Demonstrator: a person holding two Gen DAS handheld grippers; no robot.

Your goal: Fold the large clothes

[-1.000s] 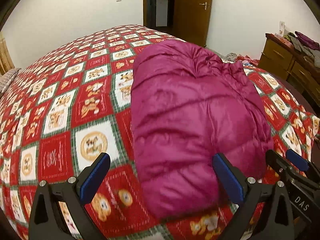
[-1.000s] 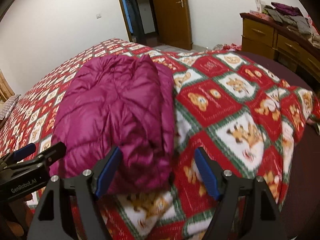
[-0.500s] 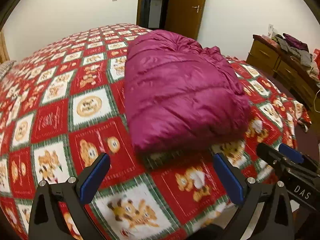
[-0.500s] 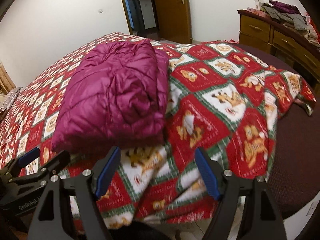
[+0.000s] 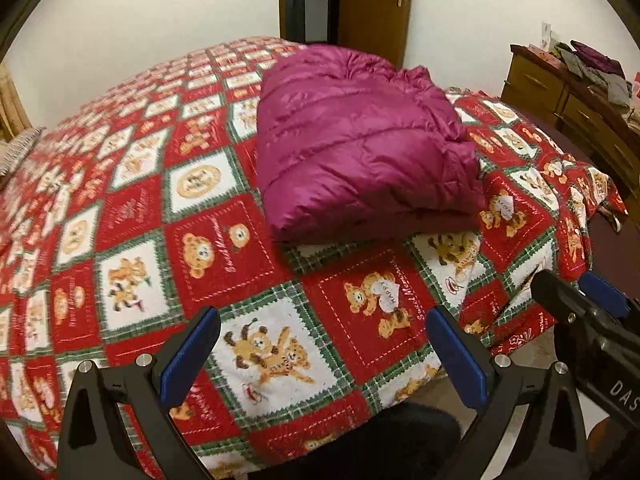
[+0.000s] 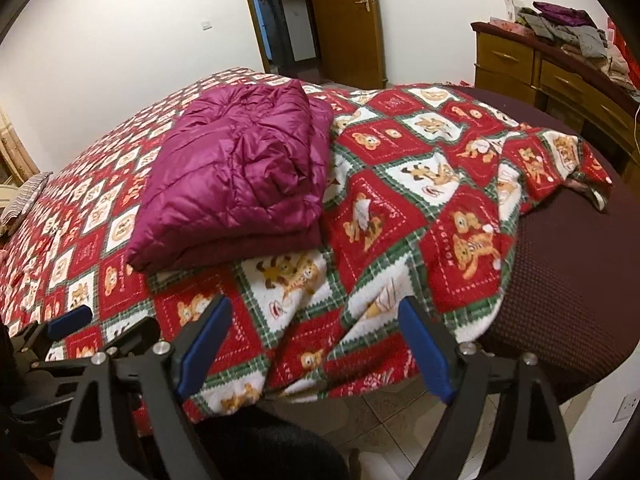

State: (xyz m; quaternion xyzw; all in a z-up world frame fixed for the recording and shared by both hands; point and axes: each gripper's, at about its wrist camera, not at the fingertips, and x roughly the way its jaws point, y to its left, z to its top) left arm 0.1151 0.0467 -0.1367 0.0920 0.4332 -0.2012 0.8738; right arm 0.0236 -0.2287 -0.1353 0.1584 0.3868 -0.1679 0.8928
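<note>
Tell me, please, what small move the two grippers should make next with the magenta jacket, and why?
Probably none on the jacket: keep both grippers clear of it. The magenta puffer jacket lies as a compact folded bundle on the bear-print blanket, with no sleeve trailing in these views. The left gripper and right gripper are open, empty and apart from it, so the fold looks finished.

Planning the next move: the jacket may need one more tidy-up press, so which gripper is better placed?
Left, marginally. The left gripper points almost straight at the jacket's near edge; the right gripper faces blanket, with the jacket off to its left. Both are open and clear of it.
</note>
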